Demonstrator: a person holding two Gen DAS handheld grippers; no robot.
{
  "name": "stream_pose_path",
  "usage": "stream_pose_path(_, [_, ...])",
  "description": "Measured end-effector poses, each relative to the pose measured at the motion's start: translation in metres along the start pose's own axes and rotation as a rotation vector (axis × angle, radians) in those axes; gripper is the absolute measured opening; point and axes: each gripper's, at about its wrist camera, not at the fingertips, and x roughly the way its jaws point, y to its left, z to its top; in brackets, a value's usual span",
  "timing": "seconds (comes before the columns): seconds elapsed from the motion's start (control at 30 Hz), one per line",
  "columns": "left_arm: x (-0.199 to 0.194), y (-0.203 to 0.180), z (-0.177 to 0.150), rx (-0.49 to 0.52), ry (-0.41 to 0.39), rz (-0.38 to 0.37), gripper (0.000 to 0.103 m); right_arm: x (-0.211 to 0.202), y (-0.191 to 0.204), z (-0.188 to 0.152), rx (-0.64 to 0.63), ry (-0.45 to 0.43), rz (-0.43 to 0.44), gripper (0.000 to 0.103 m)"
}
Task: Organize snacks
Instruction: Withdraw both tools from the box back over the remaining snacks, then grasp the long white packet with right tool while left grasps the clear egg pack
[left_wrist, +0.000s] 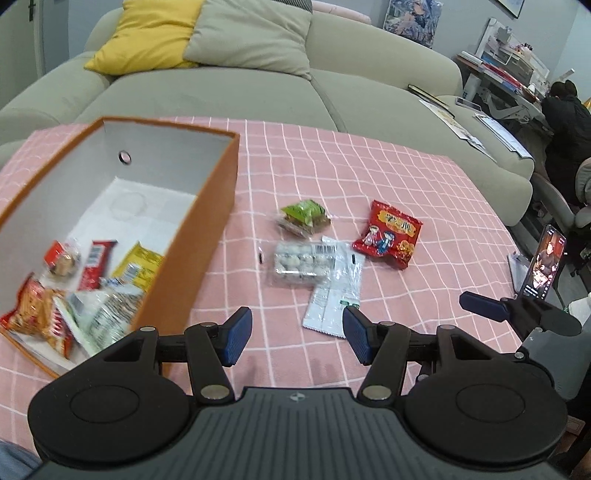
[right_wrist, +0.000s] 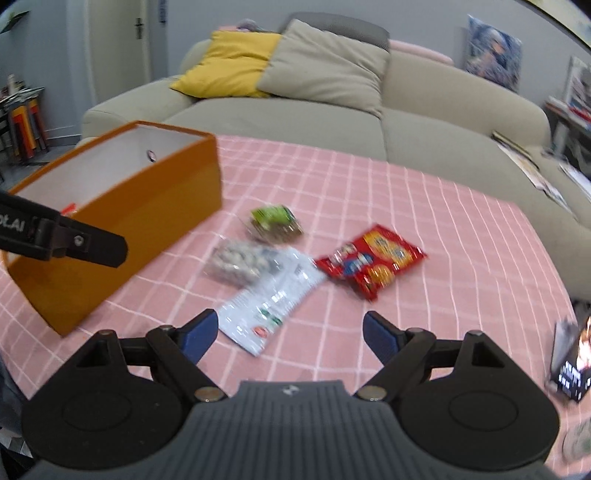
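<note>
Left gripper (left_wrist: 297, 334): jaws apart, nothing between them, hovering over the pink checked cloth on the table (left_wrist: 424, 177); right gripper (right_wrist: 286, 338): jaws wide apart, nothing between them, above the same cloth.

Orange box (left_wrist: 207, 229) stands open at the left of the table, white inside; several snack packets (left_wrist: 85, 291) lie on its floor, among them a red bar, a yellow packet and an orange-red bag; their print is too blurred to read.

Four snacks lie loose on the cloth right of the box: a green packet (left_wrist: 304, 216) farthest back; a clear pack of pale round sweets (left_wrist: 301, 262) with a barcode label, resting partly on a white sachet (left_wrist: 334, 295) with small green marks; a red bag (left_wrist: 388, 234) with large yellow Chinese characters, just beside the sachet; wording not legible.

A phone (left_wrist: 545, 264) stands lit at the right edge; "AI" is the only readable lettering on the left gripper's side in the right wrist view.
</note>
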Motion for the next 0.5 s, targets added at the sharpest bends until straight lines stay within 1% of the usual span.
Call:
stream_pose_path(0.13, [0.018, 0.0, -0.006, -0.016, 0.017, -0.007, 0.067, 0.01, -0.007, -0.006, 0.04, 0.012, 0.01, 0.083])
stream_pose_path(0.3, [0.038, 0.002, -0.005, -0.017, 0.035, 0.007, 0.067, 0.029, -0.009, -0.004, 0.082, 0.05, 0.025, 0.083])
stream_pose_path(0.43, [0.044, 0.006, 0.003, -0.009, 0.014, 0.026, 0.067, 0.047, -0.005, 0.005, 0.112, 0.057, 0.041, 0.083])
stream_pose_path(0.5, [0.047, 0.009, 0.006, -0.005, 0.009, 0.039, 0.067, 0.059, 0.001, 0.009, 0.119, 0.079, 0.049, 0.083])
